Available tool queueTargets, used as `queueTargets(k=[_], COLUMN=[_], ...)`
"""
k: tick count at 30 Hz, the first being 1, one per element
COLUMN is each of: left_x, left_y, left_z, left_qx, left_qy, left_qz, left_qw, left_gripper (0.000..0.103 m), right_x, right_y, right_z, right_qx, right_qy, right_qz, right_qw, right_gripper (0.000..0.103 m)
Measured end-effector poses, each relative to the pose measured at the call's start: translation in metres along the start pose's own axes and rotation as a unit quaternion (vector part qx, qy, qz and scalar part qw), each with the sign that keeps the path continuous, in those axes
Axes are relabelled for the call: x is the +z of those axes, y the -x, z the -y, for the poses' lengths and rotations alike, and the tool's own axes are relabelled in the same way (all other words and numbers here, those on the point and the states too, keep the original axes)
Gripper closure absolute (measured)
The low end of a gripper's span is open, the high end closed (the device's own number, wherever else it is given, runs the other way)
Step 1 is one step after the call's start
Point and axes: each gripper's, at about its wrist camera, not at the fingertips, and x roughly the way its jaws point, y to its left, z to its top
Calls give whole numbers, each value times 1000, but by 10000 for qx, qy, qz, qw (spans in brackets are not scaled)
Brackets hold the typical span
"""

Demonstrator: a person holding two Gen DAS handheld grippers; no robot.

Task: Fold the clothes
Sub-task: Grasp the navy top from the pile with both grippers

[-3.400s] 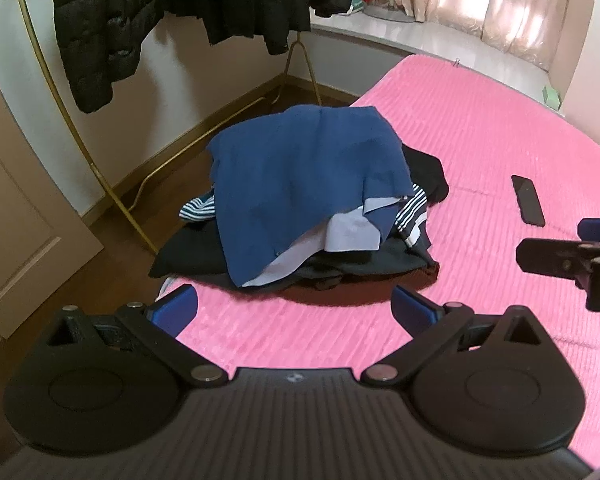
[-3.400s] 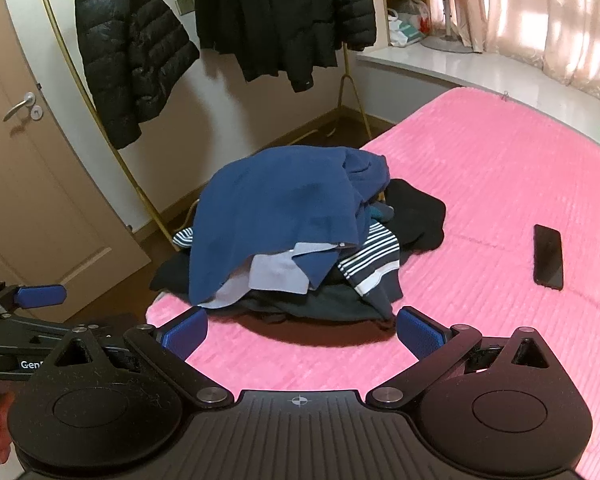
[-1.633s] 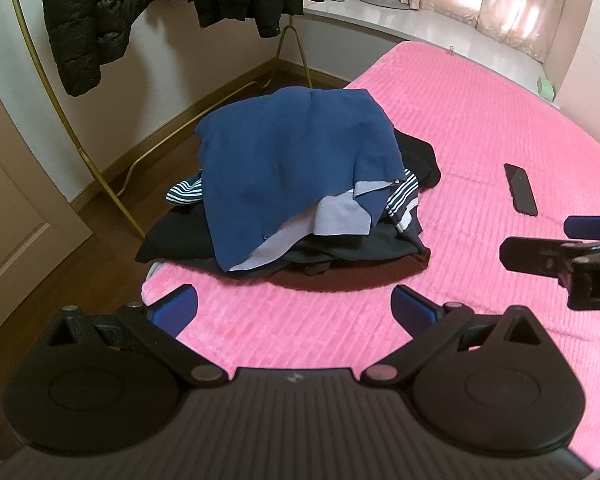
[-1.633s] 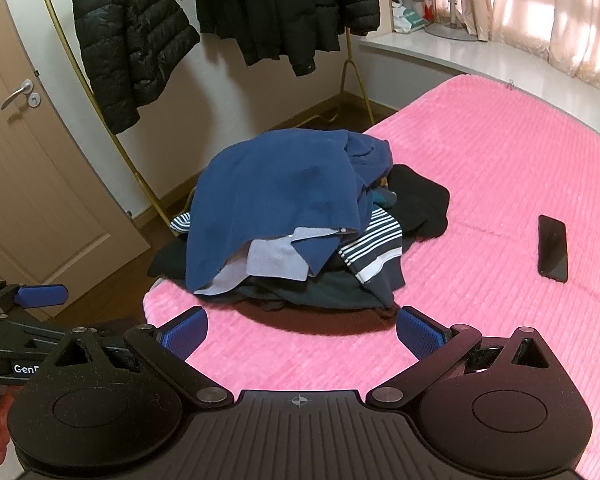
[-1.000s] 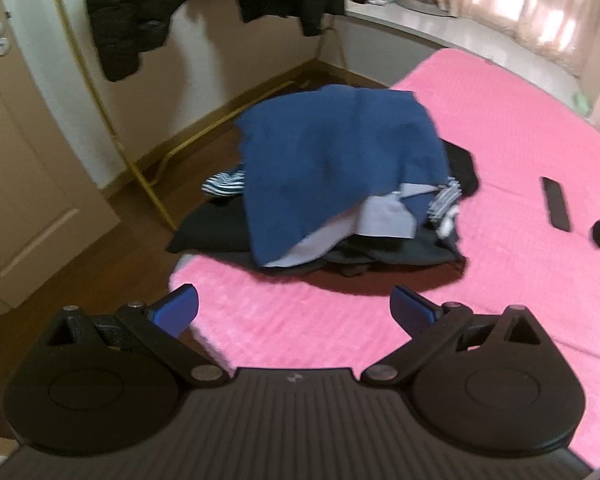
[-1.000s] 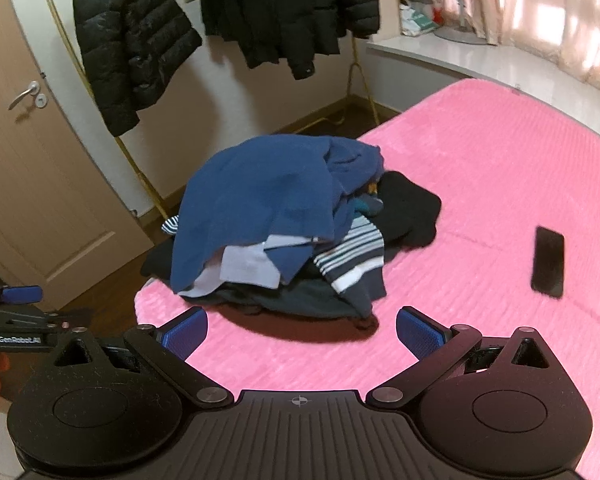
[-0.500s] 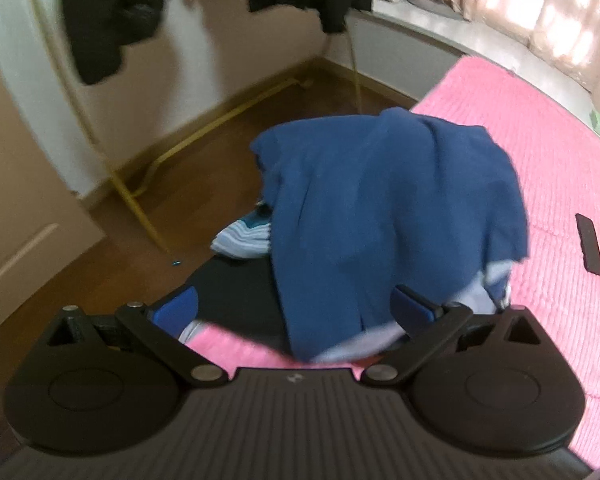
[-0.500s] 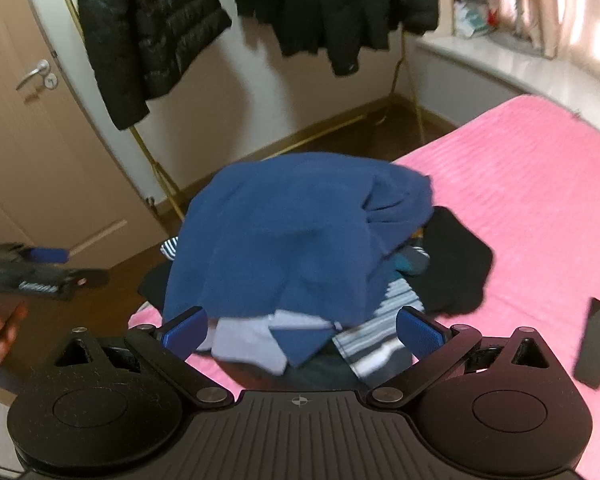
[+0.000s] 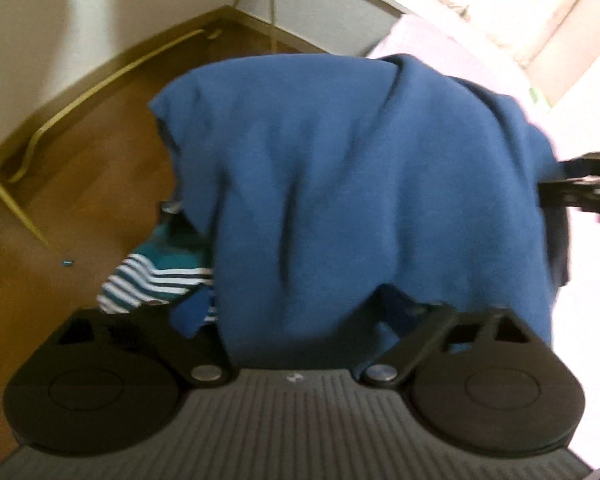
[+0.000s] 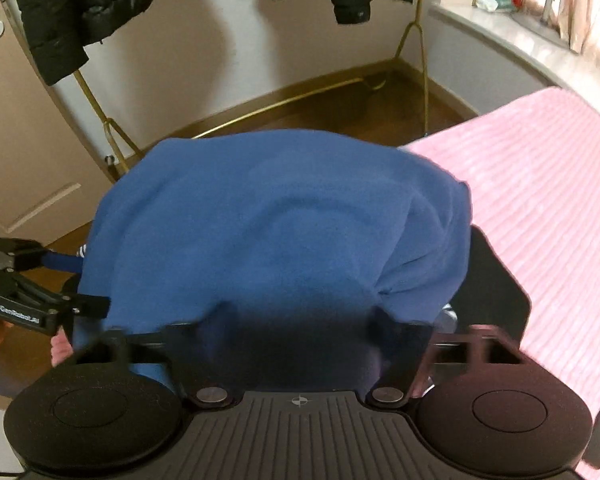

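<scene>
Now we see the soft navy-blue fleece garment (image 9: 340, 184) draped in smooth folds over a clothes pile at the pink ribbed bedspread's (image 10: 548, 184) edge; it hides the fingertips of our left gripper (image 9: 296, 320) and right gripper (image 10: 300, 320), so their grip we cannot tell

A blue garment (image 9: 340, 184) fills the blurred view, draped over the left gripper (image 9: 300, 320), hiding its jaws; a striped piece (image 9: 156, 276) lies beneath.
</scene>
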Motion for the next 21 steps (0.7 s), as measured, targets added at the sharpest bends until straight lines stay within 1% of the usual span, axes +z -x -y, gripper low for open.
queueTargets(k=[1, 2, 3, 4, 6, 9, 13, 15, 18, 20, 21], left_x=[0, 0, 0, 0, 1, 3, 2, -13, -48, -85, -104], left_y=[4, 9, 16, 24, 47, 99, 163, 194, 237, 264, 273], left_z=[2, 6, 12, 19, 33, 60, 105, 137, 193, 236, 258], left_qx=[-22, -27, 47, 153, 282, 218, 157, 4, -278, -551, -696], left_qy=[-52, -151, -257, -359, -560, -913, -1337, -1569, -1959, -2193, -2292], left_qz=[10, 29, 85, 154, 449, 1193, 1777, 2008, 2222, 2230, 2192], left_qw=[10000, 9999, 9996, 9991, 9970, 9884, 9748, 9670, 9547, 9482, 9458], left_gripper=[53, 64, 81, 93, 96, 96, 97, 97, 97, 97, 97], right_x=[0, 0, 0, 0, 2, 4, -22, -38, -102, -150, -180], right_y=[1, 5, 10, 15, 31, 70, 143, 181, 243, 284, 305], right_z=[-1, -4, -5, -4, 2, 15, 28, 34, 44, 45, 48], right_qx=[-21, -84, -108, -46, 150, 382, 440, 470, 481, 437, 386], right_qy=[31, 109, 144, 82, -144, -423, -589, -687, -944, -1097, -1207], right_qz=[-1, 42, 87, 132, 285, 687, 1229, 1484, 1731, 1849, 1882], right_qw=[10000, 9999, 9998, 9999, 9994, 9960, 9897, 9854, 9792, 9756, 9739], right_gripper=[73, 90, 96, 99, 99, 99, 100, 100, 101, 103, 103])
